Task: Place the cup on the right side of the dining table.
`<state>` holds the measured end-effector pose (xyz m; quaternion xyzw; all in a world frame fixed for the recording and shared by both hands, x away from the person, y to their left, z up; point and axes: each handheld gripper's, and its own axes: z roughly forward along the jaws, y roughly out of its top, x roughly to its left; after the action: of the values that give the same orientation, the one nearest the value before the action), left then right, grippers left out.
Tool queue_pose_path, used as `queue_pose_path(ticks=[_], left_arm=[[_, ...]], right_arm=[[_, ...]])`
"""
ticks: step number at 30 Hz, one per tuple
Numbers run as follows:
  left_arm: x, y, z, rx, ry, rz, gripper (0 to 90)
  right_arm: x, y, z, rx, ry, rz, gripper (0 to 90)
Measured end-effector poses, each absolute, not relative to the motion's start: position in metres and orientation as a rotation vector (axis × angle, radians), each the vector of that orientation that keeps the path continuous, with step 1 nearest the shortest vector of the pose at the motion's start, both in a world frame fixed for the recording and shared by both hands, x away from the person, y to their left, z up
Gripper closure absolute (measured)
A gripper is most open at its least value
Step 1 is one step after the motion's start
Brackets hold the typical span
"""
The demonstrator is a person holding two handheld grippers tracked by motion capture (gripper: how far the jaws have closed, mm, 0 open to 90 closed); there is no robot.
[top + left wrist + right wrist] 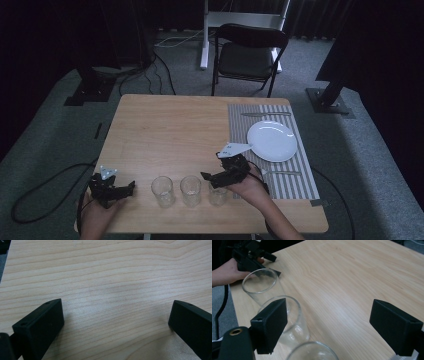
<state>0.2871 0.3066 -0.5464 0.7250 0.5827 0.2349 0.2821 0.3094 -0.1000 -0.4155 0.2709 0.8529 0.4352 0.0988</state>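
Three clear drinking glasses stand in a row near the front edge of a light wooden table [165, 125], seen from the high view in the lower middle of the frame. The left glass [163, 191] and the middle glass [190, 190] stand just apart from each other; the right glass [218, 195] sits under the right gripper [209, 177], which hovers over its rim with jaws spread wide and nothing between them. In the right gripper view the two black jaws rise from the lower left and lower right of the frame, well apart, with the rim of the nearest glass at the bottom centre and the other two glasses lined up behind the left-hand jaw.

At the lower left of the high view, the left gripper [131, 188] rests on the table in the person's hand, apart from the glasses. Its own view shows both jaws standing wide, with bare wood grain between them.

To the right of the frame a grey striped placemat [240, 127] carries a white plate [272, 141], with a knife [265, 114] lying beyond the plate and a fork [281, 172] on the near side. A dark chair [248, 57] stands behind the table at the upper centre.
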Motion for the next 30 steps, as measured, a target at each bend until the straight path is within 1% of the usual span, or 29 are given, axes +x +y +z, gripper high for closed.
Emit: queue_pose_path(ticks=[12, 20, 30], left_arm=[[0.287, 0.307, -0.546, 1.942, 1.561, 0.629, 0.4], [0.287, 0.307, -0.546, 1.942, 1.561, 0.629, 0.4], [0.287, 0.307, -0.546, 1.942, 1.561, 0.629, 0.4]], right_arm=[[0.307, -0.053, -0.416, 0.681, 2.623, 1.276, 14.3], [0.302, -0.025, -0.424, 0.630, 2.687, 1.253, 14.3], [0.298, 0.011, -0.426, 0.529, 2.755, 1.202, 14.4]])
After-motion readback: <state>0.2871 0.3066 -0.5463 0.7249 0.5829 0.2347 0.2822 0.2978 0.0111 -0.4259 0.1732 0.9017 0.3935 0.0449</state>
